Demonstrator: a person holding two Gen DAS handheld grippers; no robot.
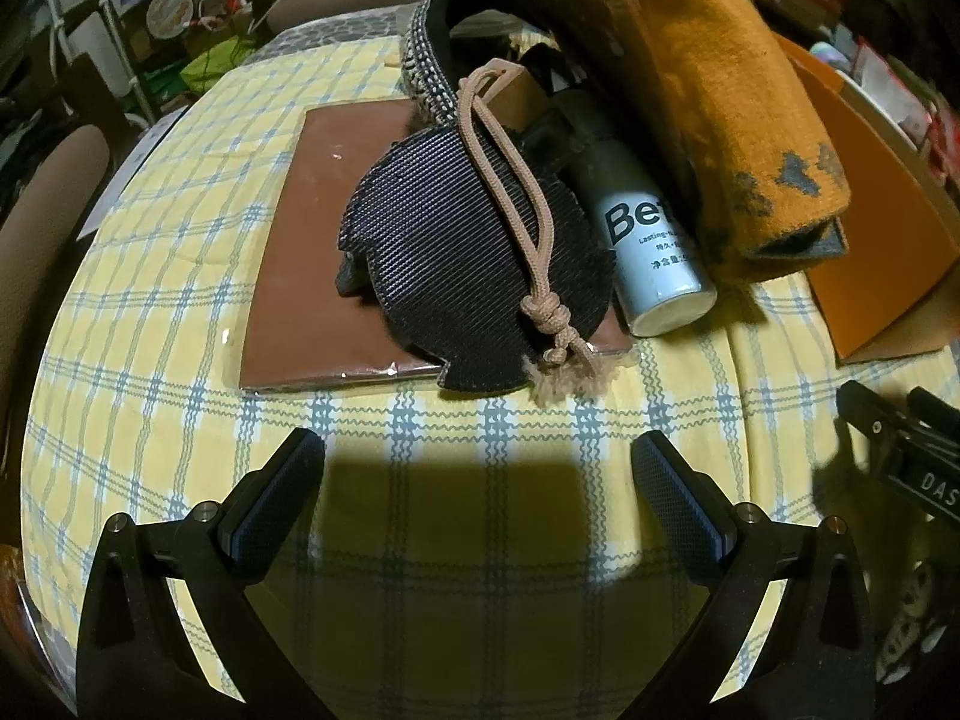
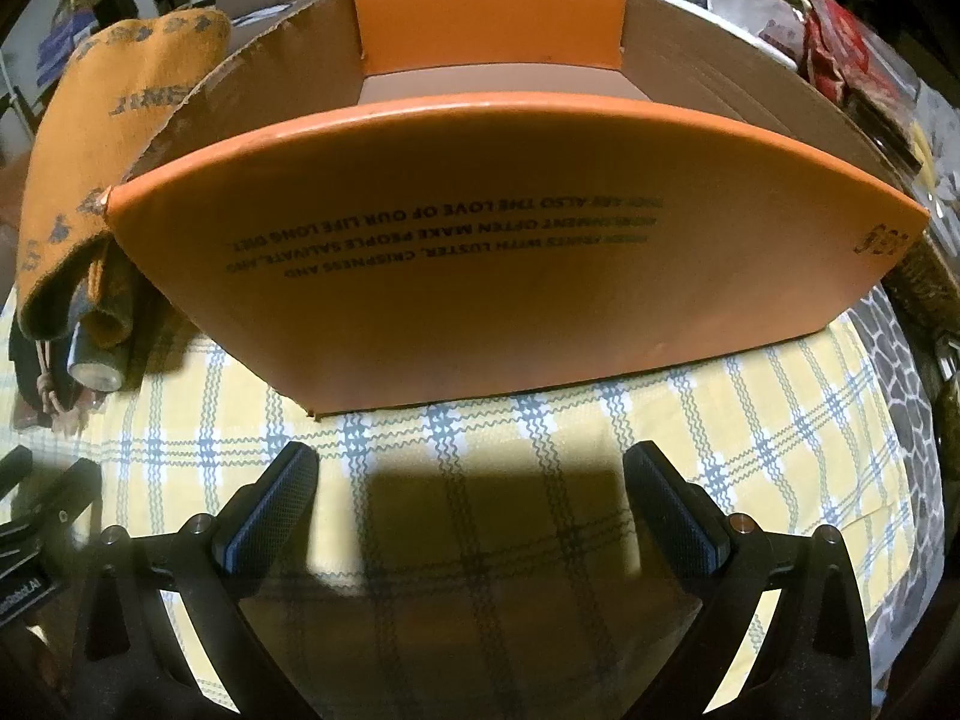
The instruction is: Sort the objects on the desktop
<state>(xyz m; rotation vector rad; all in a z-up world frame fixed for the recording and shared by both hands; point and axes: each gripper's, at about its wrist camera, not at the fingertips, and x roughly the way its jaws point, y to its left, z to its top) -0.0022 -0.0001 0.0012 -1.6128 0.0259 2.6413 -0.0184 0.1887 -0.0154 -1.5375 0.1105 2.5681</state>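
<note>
You are looking along two matching tools. The left gripper (image 1: 477, 474) is showing black, wedge-shaped plastic arms, each carrying round silver screw heads near the pivot, and fingers (image 1: 672, 492) faced with dark blue dimpled pads. The right gripper (image 2: 471, 489) is wearing the same black frame, silver screws and blue textured pads (image 2: 273, 507). Beside the left gripper, the other tool's black body is showing white lettering, partly cut off.
</note>
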